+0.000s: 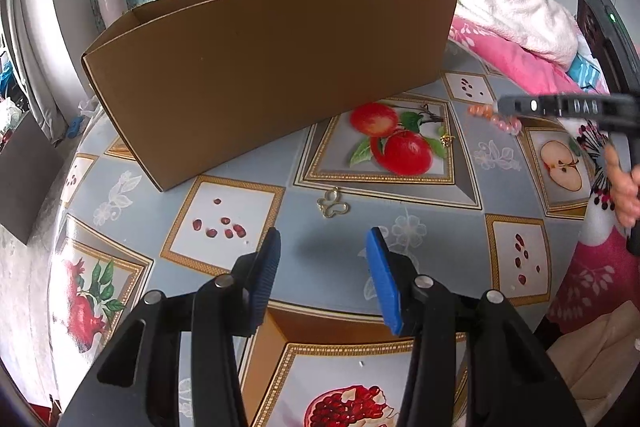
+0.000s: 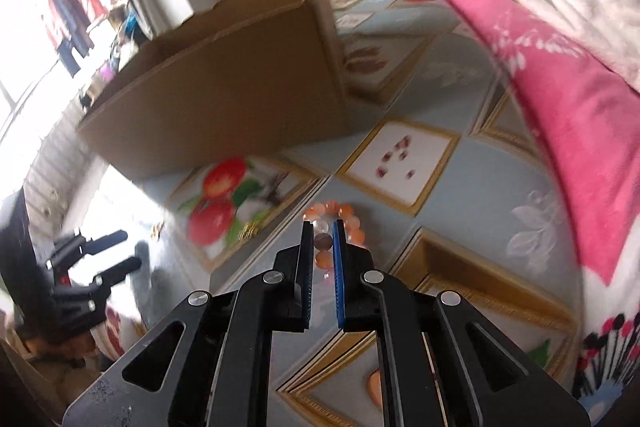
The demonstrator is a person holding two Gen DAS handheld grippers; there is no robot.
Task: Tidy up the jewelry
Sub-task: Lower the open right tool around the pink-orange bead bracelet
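Tongs first: my right tongs (image 2: 320, 227) are pinched on the bead bracelet (image 2: 340, 223), their jaws nearly together with a clear bead and a darker one caught between the blue and black pads. I read the grip as taken on one side of the loop so the rest can dangle free, which suits a move toward the cardboard box (image 2: 224, 87) at 11 o'clock in the right wrist view. The bracelet is a ring of glossy peach and orange round beads with a few paler, glassy ones; seen from the left wrist it hangs at the tongs' tip at about 3 o'clock, and seems just clear of the tabletop (image 1: 496, 163)

My left tongs (image 1: 324, 247) stand about half open with nothing between the pads, hovering low over the tabletop. Just beyond them, at 12 o'clock, lies a small gold butterfly pendant (image 1: 334, 205), flat on the patterned cloth; I judge the left tongs are parked there to take it next. Another tiny gold piece (image 1: 445, 139) rests on the printed apples farther out, too small to identify

The box sits open-topped at the back of the tabletop, probably the place for the jewelry. A pink blanket (image 2: 560, 107) heaps along the 2 o'clock edge
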